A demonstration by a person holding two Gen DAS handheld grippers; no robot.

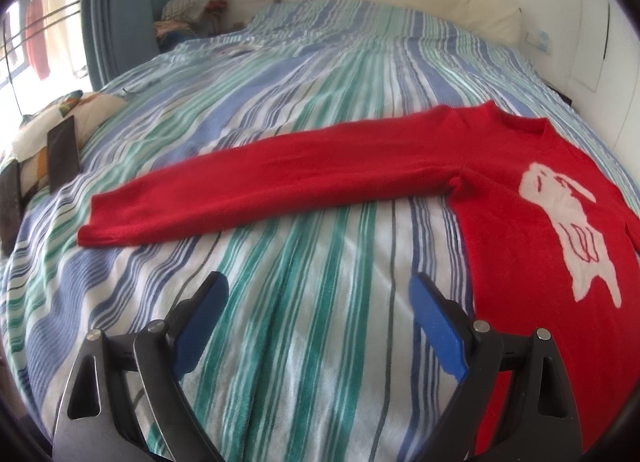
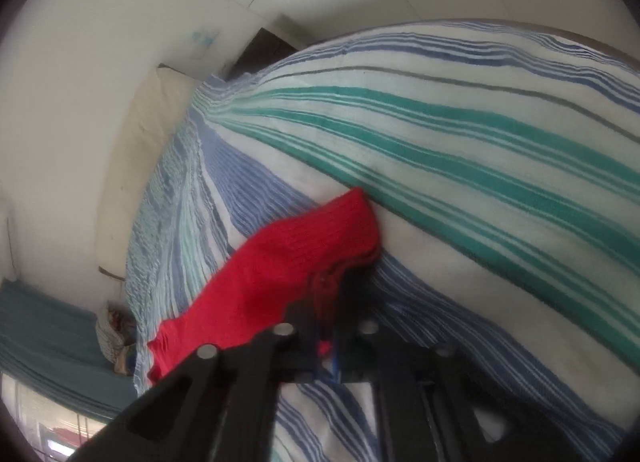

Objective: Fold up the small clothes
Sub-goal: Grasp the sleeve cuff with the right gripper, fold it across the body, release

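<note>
One hand-held gripper (image 2: 328,302) clamps the red sweater (image 2: 280,274); the left (image 1: 320,302) gapes, holding nothing.

Parts out of sight

The red sweater (image 1: 520,198) runs off the left wrist view's right edge; in the right wrist view its blurred fabric (image 2: 288,262) covers the right gripper (image 2: 334,290) fingertips, hiding their grip.

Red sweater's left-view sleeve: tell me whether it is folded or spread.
Spread. The sleeve lies straight and flat across the striped bedspread, out from the sweater body, with no crease. The open left tongs hold nothing.
</note>
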